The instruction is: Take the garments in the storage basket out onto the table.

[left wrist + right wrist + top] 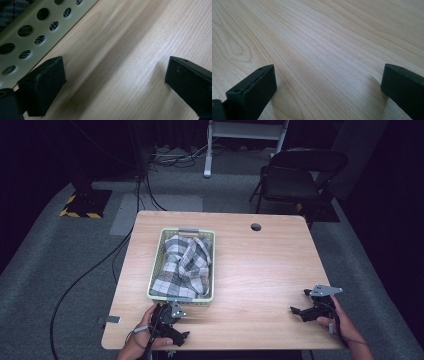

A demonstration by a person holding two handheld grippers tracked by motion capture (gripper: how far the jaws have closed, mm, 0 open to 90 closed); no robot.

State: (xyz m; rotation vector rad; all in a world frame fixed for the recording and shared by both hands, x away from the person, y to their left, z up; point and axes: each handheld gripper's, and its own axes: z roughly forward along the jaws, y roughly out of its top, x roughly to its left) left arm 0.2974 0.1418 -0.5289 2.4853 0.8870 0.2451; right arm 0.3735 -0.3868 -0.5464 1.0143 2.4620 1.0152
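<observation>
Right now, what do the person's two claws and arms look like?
Both are black hand-held tools. The left claw and the right claw each carry a grey three-cornered plate with small holes on top, and a thin dark cable trails along each wrist. Up close, the jaws are matt black rectangular blocks. The forearms show no sleeves; a pale band circles the left wrist.

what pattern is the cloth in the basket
Grey and white check. The cloth fills the pale green basket; it shows best in the high view.
</observation>
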